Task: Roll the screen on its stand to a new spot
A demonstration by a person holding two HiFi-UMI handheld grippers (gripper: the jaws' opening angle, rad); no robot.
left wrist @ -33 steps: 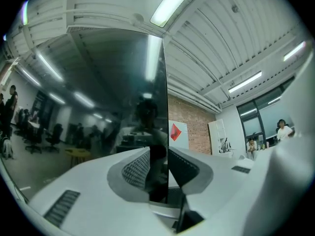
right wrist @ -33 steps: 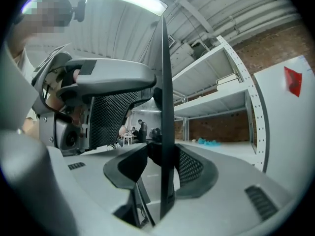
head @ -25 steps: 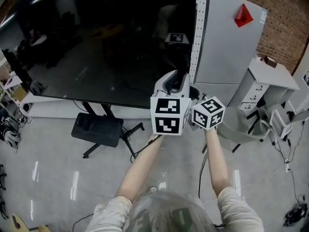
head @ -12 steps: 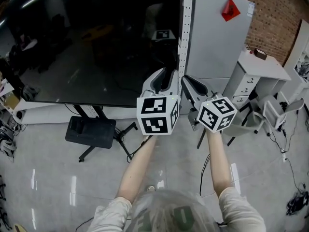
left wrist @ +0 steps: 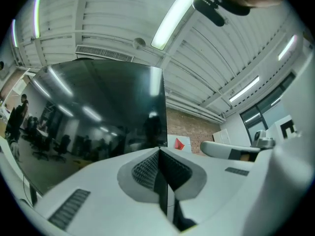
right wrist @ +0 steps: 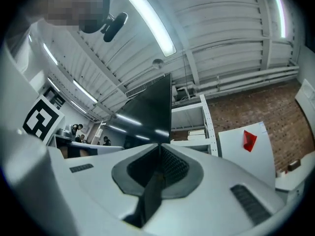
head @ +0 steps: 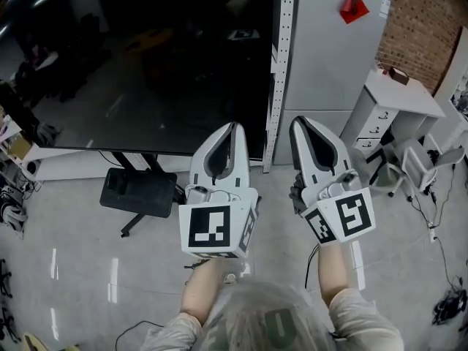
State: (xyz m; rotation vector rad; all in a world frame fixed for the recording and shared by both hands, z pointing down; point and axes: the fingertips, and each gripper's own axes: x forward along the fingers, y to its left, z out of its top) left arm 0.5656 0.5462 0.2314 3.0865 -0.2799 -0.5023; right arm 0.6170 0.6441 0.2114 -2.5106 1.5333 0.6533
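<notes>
- The screen (head: pixel 146 64), dark, fills the head view from 9 to 12 o'clock. Its black stand (head: pixel 142 192) sits on the floor (head: pixel 73 269) below it, at 9 o'clock of the left claw.
- The left claw (head: pixel 234 126) has just been closing and is pressed together on nothing, its tip near the screen's lower right corner.
- The right claw (head: pixel 298 121), at 3 o'clock of the left, has also just been closing and is pressed together, empty.
- Neither claw appears to hold the screen. A good roll likely needs both claws on its right edge, low down, pushing evenly so the stand does not tip or swerve.
- Count: one screen, one stand, two claws. At 12 to 2 o'clock there is one perforated post (head: pixel 278 64), one white cabinet (head: pixel 329 57) with one red marker (head: pixel 353 6), and one drawer unit (head: pixel 398 101).
</notes>
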